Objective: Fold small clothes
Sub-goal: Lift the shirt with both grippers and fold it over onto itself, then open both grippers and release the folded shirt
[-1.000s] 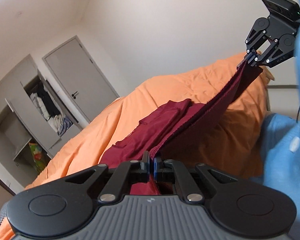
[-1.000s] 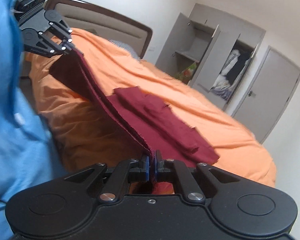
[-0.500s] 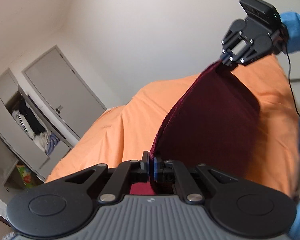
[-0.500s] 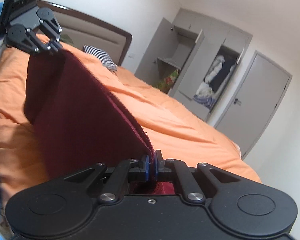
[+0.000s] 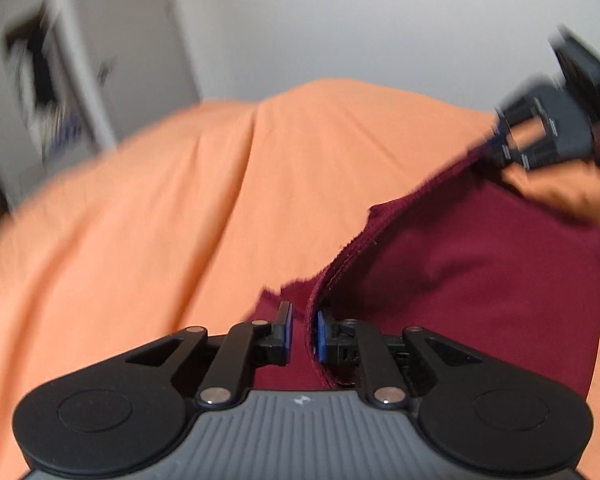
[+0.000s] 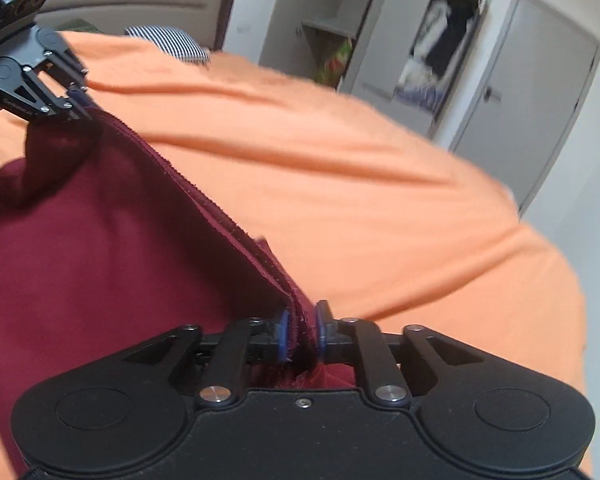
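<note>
The dark red garment (image 6: 100, 248) lies spread over the orange bedcover (image 6: 360, 168), its doubled edge running as a ridge between the two claws, one at each end; holding it by both ends of that edge keeps the fold line straight, so the folded half can be laid down square on the half beneath, which I take to be the step in hand.

The left claw (image 5: 302, 334) sits low against the cloth with its jaws spread; the raw edge stands up in the gap, leaning on one blue pad (image 5: 322, 332) but not pinched, so the cloth looks released at this end. The right claw (image 6: 300, 332) also stands parted; the thick layered edge fills most of the gap, and whether the pads (image 6: 283, 334) press it or merely flank it I cannot tell for sure, though the spacing suggests a loosening hold. Seen from the left wrist, the right claw is too blurred to add anything.

The bedcover is soft and gently creased, so the garment rests flat without sliding. Beyond the bed stand a dark-framed headboard (image 6: 140, 0) with a striped pillow (image 6: 168, 42) just below it, an open grey wardrobe (image 6: 420, 40) with clothes hanging inside, and a closed grey door (image 6: 540, 92) beside the wardrobe; the walls are plain white.
</note>
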A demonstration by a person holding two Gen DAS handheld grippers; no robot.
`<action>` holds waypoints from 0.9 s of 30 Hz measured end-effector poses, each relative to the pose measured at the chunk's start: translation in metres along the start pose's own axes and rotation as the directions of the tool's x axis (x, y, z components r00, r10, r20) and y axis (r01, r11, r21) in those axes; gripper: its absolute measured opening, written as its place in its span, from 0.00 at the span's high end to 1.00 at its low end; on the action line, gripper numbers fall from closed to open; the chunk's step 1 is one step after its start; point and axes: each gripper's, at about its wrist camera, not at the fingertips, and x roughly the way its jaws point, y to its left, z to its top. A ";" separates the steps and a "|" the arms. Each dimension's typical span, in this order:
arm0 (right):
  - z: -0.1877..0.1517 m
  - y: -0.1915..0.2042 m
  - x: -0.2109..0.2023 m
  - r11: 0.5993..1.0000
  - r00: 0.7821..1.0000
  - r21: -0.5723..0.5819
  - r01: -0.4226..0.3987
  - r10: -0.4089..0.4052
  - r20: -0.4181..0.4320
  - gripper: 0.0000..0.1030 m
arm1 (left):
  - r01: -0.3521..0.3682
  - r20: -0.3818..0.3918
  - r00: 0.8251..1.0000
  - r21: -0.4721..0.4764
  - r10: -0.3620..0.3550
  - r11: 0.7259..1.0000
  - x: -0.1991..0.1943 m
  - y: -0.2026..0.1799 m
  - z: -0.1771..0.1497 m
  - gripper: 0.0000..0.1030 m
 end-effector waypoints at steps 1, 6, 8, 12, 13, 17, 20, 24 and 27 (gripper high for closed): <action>-0.001 0.000 0.011 1.000 1.000 0.016 -0.012 0.012 -0.015 0.83 | 0.020 -0.008 1.000 -0.066 -0.021 0.998 0.004 0.011 -0.003 0.82; -0.008 -0.007 0.046 0.992 0.999 0.126 -0.024 0.030 -0.045 0.73 | 0.053 0.005 0.999 -0.274 -0.054 0.960 0.009 0.043 -0.020 0.49; -0.011 -0.010 0.056 0.984 0.998 0.176 -0.019 0.027 -0.048 0.65 | 0.070 0.006 0.997 -0.346 -0.072 0.936 0.012 0.058 -0.025 0.41; -0.018 -0.023 0.064 0.964 1.000 0.264 -0.002 0.008 -0.024 0.40 | 0.055 0.010 0.998 -0.481 -0.057 0.875 0.005 0.084 -0.036 0.00; -0.023 -0.023 0.059 0.959 1.000 0.283 0.014 -0.009 -0.019 0.29 | 0.054 0.021 0.999 -0.505 -0.050 0.861 0.000 0.089 -0.037 0.01; -0.028 -0.028 0.052 0.941 0.998 0.334 0.048 -0.055 0.012 0.18 | 0.084 0.092 0.995 -0.599 -0.035 0.797 -0.013 0.107 -0.048 0.01; -0.035 -0.033 0.044 0.923 0.995 0.378 0.072 -0.092 0.033 0.08 | 0.070 0.123 0.992 -0.645 0.013 0.761 -0.021 0.113 -0.049 0.01; -0.045 -0.031 0.022 0.895 0.990 0.439 0.079 -0.124 0.074 0.01 | 0.043 0.168 0.983 -0.574 0.066 0.818 -0.045 0.084 -0.046 0.01; -0.056 -0.020 0.002 0.891 0.986 0.449 0.065 -0.128 0.110 0.01 | 0.044 0.194 0.979 -0.527 0.070 0.849 -0.062 0.051 -0.055 0.00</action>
